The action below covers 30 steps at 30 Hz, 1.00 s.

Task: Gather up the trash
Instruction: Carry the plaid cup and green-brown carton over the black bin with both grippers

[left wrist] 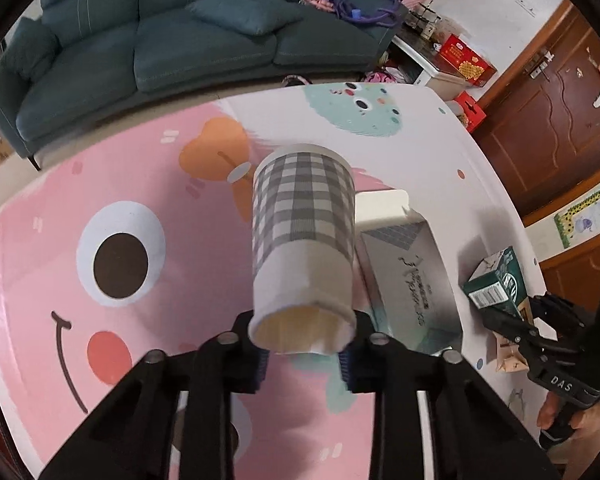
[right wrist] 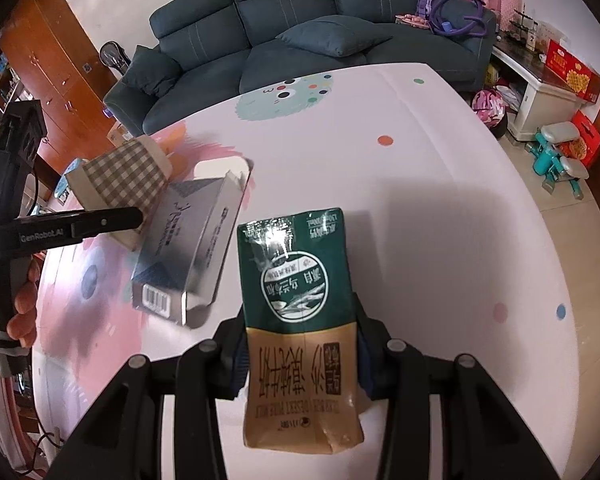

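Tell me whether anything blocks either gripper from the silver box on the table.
Nothing lies on the silver box, but both grippers are full: the left gripper is shut on the checked cup, the right gripper on the milk carton.

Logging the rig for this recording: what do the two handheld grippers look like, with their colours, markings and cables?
Both are black linkage grippers with round silver pivot pins and dark blue pads. The left gripper reads "GenRobot.AI" in white along its side, with a grey handle and a black cable near it. The right gripper shows white letters "DAS" on its body. No sleeves are visible.
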Motion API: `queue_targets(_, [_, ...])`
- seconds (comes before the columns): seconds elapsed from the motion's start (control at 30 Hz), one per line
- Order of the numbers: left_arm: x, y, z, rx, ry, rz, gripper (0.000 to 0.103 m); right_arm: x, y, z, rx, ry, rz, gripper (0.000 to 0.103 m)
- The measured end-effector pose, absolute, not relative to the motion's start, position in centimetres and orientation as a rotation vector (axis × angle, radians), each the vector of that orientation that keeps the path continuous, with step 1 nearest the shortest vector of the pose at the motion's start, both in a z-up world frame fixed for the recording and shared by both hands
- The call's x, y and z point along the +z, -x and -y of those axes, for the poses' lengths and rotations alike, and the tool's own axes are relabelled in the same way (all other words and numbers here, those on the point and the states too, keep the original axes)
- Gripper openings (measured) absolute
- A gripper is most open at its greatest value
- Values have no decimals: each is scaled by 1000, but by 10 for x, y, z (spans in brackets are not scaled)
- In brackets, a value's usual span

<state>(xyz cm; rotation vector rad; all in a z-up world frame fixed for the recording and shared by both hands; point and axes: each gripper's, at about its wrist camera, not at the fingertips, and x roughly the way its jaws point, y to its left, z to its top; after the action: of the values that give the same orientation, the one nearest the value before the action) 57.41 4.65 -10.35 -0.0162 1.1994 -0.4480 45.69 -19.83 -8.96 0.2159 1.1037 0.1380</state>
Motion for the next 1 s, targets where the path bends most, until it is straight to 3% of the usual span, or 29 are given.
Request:
queue_targets(0.4, [-25, -433, -48, -565, -165, -1059, 22, -72, -319, 197, 161, -451, -1046, 41])
queue_targets(1.0, [26, -205, -31, -824, -108, -1097, 22, 16, -90, 212, 17, -664, -818, 41])
